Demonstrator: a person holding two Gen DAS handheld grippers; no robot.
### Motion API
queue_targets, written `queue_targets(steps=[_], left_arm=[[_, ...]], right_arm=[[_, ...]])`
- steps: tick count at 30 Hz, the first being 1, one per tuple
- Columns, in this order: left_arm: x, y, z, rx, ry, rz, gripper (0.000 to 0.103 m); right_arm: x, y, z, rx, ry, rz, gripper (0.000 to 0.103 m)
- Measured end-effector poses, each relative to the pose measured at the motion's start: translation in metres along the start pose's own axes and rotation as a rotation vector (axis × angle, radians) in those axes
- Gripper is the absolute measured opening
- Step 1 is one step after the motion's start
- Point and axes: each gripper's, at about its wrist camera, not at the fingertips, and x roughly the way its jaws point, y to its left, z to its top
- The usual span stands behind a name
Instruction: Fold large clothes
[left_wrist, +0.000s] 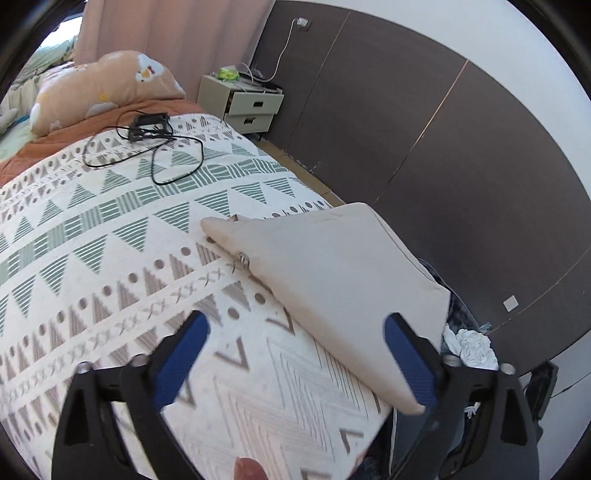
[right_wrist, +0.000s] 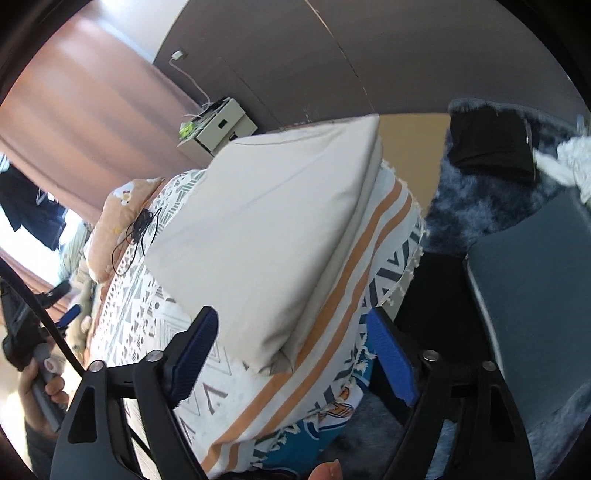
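Beige folded garment (left_wrist: 332, 280) on patterned bedspread (left_wrist: 110, 258), black cable (left_wrist: 147, 147) beyond; both fingers (left_wrist: 177, 362) open, empty.

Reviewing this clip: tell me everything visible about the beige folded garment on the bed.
The beige folded garment is plain, matte woven cloth with no print, folded into a flat, several-layered, roughly triangular packet. Stacked layers show along its edge, and a small metal ring or fastener sits on the side facing the bed's middle. It lies flat near the edge of the patterned bedspread, resting on it. Both the left tongs and the right tongs are open; neither grips it.
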Motion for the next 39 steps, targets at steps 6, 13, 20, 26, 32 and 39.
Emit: queue_targets(steps=[6, 13, 20, 26, 32, 39], left_arm=[[-0.063, 0.008, -0.024, 0.024, -0.08, 0.022, 0.103], [-0.134, 0.01, -0.058, 0.073, -0.168, 0.042, 0.103], [-0.209, 0.005, -0.119, 0.094, -0.257, 0.078, 0.103], [-0.262, -0.002, -0.174, 0.116, -0.329, 0.171, 0.103], [-0.303, -0.011, -0.22, 0.104, -0.398, 0.218, 0.103], [-0.335, -0.032, -0.275, 0.096, -0.455, 0.263, 0.103]], right_arm=[[-0.044, 0.023, -0.024, -0.094, -0.079, 0.019, 0.103], [-0.071, 0.031, -0.052, -0.148, -0.095, 0.051, 0.103], [-0.097, 0.044, -0.066, -0.293, -0.083, 0.038, 0.103], [-0.129, 0.047, -0.081, -0.36, -0.09, 0.055, 0.103], [-0.162, 0.045, -0.102, -0.421, -0.11, 0.086, 0.103], [-0.198, 0.039, -0.133, -0.484, -0.134, 0.135, 0.103]])
